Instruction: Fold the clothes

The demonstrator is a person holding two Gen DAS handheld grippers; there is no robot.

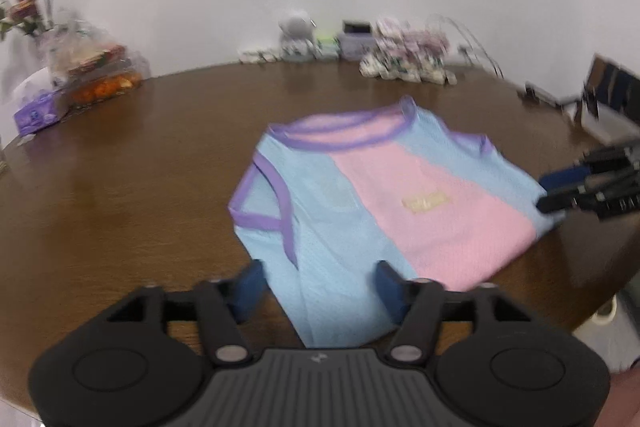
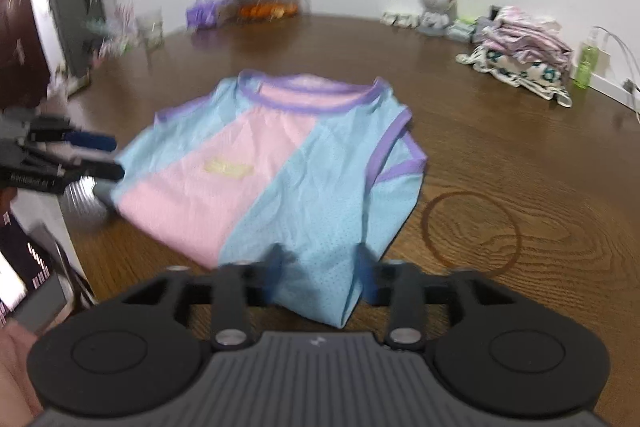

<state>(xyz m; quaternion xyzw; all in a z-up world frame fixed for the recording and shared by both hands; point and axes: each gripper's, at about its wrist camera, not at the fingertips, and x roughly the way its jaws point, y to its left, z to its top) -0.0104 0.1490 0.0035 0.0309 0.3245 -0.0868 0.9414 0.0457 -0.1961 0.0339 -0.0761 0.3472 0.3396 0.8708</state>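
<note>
A pink-and-light-blue shirt (image 1: 384, 195) with purple trim is lying at centre frame on a dark brown woodgrain table (image 1: 120, 187); a black gripper with blue fingers (image 1: 250, 289) is filling the lower frame.

Both cameras sit low over the brown table (image 1: 120, 195), each looking forward between its own fingers at the shirt (image 1: 360, 211). The left wrist view faces the shirt's hem from one corner, close in; the right wrist view faces it from the other corner, equally near. Both share the shirt, the wall beyond it, and the clothes pile (image 2: 524, 55) behind it.
</note>
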